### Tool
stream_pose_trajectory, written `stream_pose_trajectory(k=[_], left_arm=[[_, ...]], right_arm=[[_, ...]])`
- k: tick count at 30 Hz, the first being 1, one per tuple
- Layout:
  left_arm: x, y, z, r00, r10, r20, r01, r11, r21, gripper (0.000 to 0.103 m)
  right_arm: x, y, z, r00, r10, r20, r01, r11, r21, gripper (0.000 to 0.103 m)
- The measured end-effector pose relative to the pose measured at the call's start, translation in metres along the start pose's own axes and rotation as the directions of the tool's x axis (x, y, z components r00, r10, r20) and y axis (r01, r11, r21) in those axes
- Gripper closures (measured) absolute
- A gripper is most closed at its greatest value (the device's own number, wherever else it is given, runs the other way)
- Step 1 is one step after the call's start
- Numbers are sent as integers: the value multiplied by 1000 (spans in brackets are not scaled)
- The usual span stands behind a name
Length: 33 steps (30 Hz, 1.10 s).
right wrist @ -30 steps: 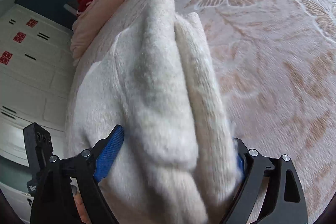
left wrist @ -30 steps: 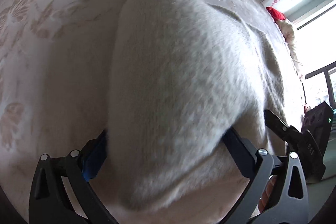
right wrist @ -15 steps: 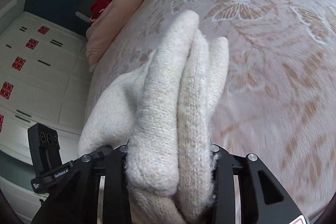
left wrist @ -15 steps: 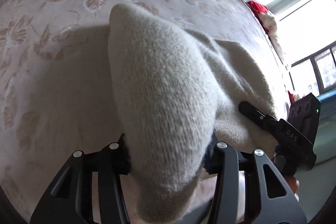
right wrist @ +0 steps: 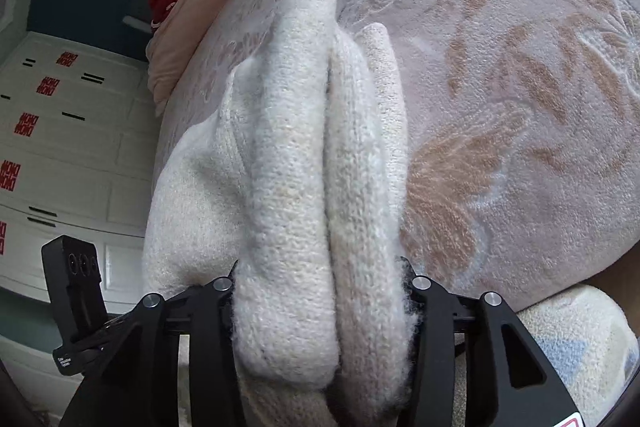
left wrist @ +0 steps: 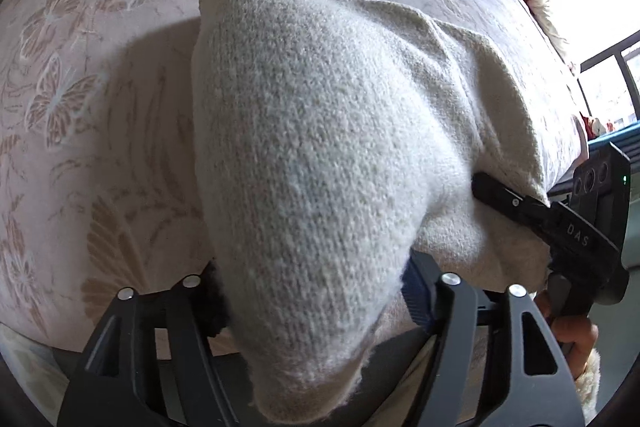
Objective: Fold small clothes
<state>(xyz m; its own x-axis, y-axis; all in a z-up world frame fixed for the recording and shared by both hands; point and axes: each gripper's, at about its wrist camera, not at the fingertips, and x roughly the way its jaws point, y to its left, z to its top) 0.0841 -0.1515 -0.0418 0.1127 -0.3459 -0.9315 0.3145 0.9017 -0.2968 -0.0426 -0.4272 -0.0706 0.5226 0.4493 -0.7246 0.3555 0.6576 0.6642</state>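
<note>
Meanwhile, both the left gripper (left wrist: 316,291) and right gripper (right wrist: 322,291), jaws easing apart, pinch a fuzzy cream knit sweater (left wrist: 320,147) bunched over a butterfly-patterned bedspread (left wrist: 80,87) at nine o'clock.

A cream knitted sweater (left wrist: 328,155) lies bunched on the butterfly-patterned bed, its near end gathered into thick, fuzzy folds (right wrist: 320,207) and lifted, its far part resting on the bedspread.

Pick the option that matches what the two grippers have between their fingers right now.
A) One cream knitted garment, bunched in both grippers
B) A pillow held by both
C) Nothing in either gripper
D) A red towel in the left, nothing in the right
A: the cream knitted garment is bunched between the fingers of the left gripper and, in thick folds, the right gripper, above the butterfly-patterned bedspread.
</note>
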Motion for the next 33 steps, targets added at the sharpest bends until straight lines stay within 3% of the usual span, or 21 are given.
stream_pose_trajectory(k=[2,5,6,8,9,11,19,24,30,33], left_arm=[[5,4,3,1000,-1,1,1,1000,-17,28],[12,6,8,1000,5,16,-5,1000,-14,20],[14,4,10,1000,2,20,-2,1000,-7,24],[11,1,14,1000,-13,21,13,1000,10,39],[7,-1,15,1000,-14,25,14,1000,17,48],[-10,-6,19,999,-25,42,23,999,37,54],[-112,-41,35,973,-16,230,-17,990,141,56],[-176,-66,36,926,-52,375,-25,980,198,56],[-268,-75,21,828,-110,550,-41,966,255,56],[-311,-71,12,767,-130,628,-56,962,268,55]], right_arm=[[5,-1,1,1000,6,-4,-6,1000,12,49],[9,-6,4,1000,25,-2,-25,999,40,49],[8,-5,2,1000,27,1,-27,999,47,50],[3,-2,1,1000,24,8,-24,999,28,65],[5,12,5,1000,13,19,-13,1000,17,66],[-9,30,5,999,5,50,-4,1000,-23,68],[-90,117,9,973,67,219,-25,982,-187,68],[-152,169,6,929,134,345,-31,957,-288,68],[-216,240,-1,856,253,452,-45,906,-421,68],[-237,276,-7,821,315,476,-45,868,-495,68]])
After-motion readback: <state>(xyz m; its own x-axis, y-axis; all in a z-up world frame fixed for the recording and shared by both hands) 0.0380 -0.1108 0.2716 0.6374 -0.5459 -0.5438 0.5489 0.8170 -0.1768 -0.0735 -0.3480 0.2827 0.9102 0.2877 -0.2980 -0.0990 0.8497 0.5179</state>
